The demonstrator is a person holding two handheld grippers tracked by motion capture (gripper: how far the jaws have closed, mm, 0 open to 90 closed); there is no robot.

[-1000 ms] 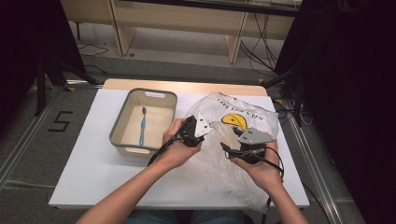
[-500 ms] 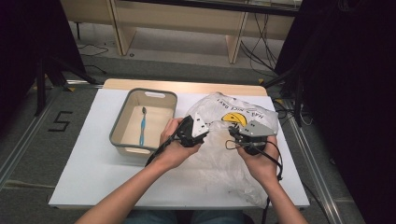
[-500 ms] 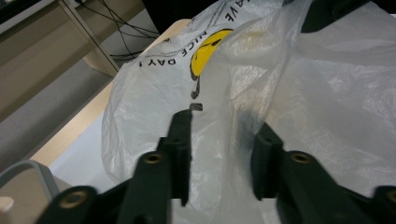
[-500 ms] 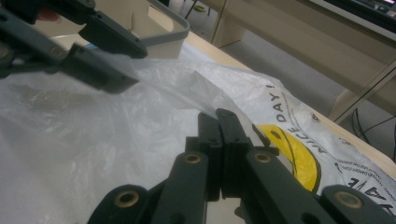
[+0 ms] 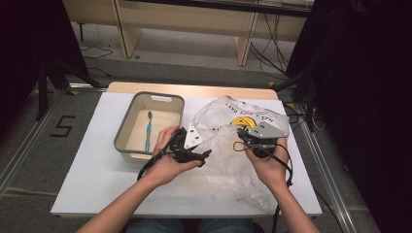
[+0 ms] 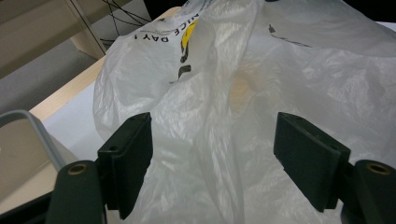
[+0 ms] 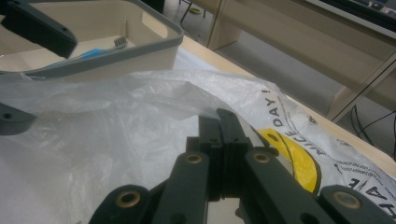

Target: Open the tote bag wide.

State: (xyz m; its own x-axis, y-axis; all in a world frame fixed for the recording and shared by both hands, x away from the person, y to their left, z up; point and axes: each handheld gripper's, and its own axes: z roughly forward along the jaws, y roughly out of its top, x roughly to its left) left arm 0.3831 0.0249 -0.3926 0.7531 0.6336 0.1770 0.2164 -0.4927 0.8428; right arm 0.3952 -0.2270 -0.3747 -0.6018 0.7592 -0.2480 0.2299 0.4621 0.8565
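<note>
A crumpled clear plastic bag [image 5: 228,165] with a yellow smiley print lies on the white table [image 5: 87,160]. My left gripper [image 5: 201,148] is at the bag's left edge. Its jaws have just been opening and now stand wide, and in the left gripper view [image 6: 215,123] the bag [image 6: 303,60] lies just beyond them with no pad pressing on it. My right gripper [image 5: 241,138] sits over the bag's right half. In the right gripper view [image 7: 223,116] its jaws are together, pinching a raised fold of the bag [image 7: 116,140].
A grey-rimmed beige bin [image 5: 124,136] stands left of the bag with a blue toothbrush [image 5: 148,133] inside, and it also shows in the right gripper view [image 7: 154,42]. The table's wooden far edge [image 5: 194,90] and shelving lie behind. Bare table spreads at the front left.
The left gripper's jaws have spread apart and the left hand has drawn back a little from the bag. The right gripper's jaws have come together on the bag's film.
</note>
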